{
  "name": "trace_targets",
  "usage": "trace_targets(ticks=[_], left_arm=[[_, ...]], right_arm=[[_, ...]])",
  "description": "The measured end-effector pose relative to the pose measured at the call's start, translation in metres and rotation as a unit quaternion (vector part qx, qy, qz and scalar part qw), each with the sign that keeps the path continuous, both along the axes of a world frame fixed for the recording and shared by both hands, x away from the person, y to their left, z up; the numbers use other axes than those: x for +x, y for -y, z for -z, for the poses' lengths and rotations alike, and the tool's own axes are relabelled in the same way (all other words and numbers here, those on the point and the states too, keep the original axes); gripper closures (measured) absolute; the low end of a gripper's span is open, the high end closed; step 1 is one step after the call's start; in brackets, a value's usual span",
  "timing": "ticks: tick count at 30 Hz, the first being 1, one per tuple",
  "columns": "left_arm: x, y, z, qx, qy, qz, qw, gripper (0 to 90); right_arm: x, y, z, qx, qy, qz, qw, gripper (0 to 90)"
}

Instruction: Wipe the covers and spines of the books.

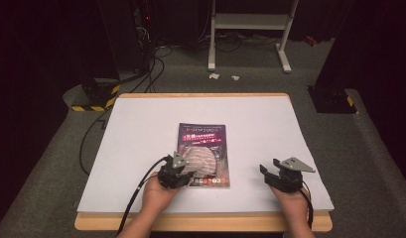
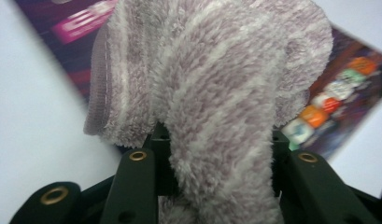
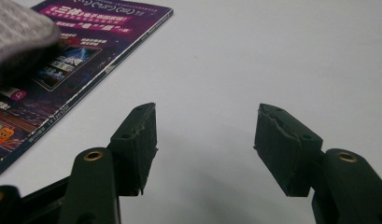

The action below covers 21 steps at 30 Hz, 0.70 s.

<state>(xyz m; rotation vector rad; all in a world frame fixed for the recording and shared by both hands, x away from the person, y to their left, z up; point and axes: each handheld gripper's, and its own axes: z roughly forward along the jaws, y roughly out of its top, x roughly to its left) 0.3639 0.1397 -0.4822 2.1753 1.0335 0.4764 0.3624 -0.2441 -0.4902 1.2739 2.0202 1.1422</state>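
Left tongs (image 1: 183,166): clamping a fluffy striped cloth (image 2: 216,93); in the left gripper view the pile is bulging up between the two black jaws and draping forward over them.
Right tongs (image 3: 205,144): standing apart with nothing between the pads, resting low over bare white sheet (image 1: 270,124), pointing toward about 10 o'clock in the high view.
Cloth, place: hanging from the left tongs and lying over the near left part of the booklet (image 1: 204,153), toward 7 o'clock of the cover; it is touching or just grazing the cover, and I cannot tell which.
Booklet, place: lying flat at the middle of the sheet, its long axis running 12 to 6 o'clock, its near edge just beside the left hand (image 1: 158,191).
Key relation: the cloth is sitting at about 1 o'clock from the left tongs, already in their grip, and at about 9 o'clock from the right tongs, well apart from them. The left hand is much the nearer; the right hand (image 1: 290,198) is waiting at the 3 o'clock side of the booklet.
Step in hand, as a judgement: the left tongs seem to be wiping or laying the cloth on the cover, so any coming stroke is likely running along the booklet's long axis toward 12 o'clock.
Risk, as a judgement: the unpinned booklet may be sliding with the cloth.
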Motion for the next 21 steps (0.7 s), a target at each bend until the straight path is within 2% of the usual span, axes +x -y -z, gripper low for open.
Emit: trace_targets(ticks=[3,7,11,13,16,19,21], left_arm=[[0.000,-0.003,0.000,0.002,0.000,-0.004,1.0000,60.0],[-0.002,0.014,0.003,-0.008,-0.001,0.011,0.9999,60.1],[-0.004,0.052,0.004,-0.013,-0.004,0.049,0.9987,60.0],[-0.007,0.077,0.004,-0.010,-0.003,0.075,0.9971,60.1],[-0.008,0.103,0.004,-0.011,-0.001,0.098,0.9951,60.0],[-0.008,0.114,0.005,-0.019,-0.005,0.102,0.9946,60.1],[-0.008,0.115,0.005,-0.019,-0.004,0.102,0.9946,60.0]], right_arm=[[0.001,-0.002,0.001,-0.008,-0.006,-0.004,0.9999,39.8],[0.001,-0.004,0.001,-0.009,-0.009,-0.009,0.9999,40.4],[0.001,-0.002,0.000,-0.005,-0.005,-0.001,1.0000,40.9],[0.002,0.001,0.001,-0.003,-0.004,0.005,1.0000,40.7],[0.002,0.005,0.000,0.001,0.000,0.015,0.9999,40.4],[0.001,0.008,-0.001,0.007,0.002,0.019,0.9998,40.5],[0.002,0.008,0.000,0.007,0.003,0.018,0.9998,40.5]])
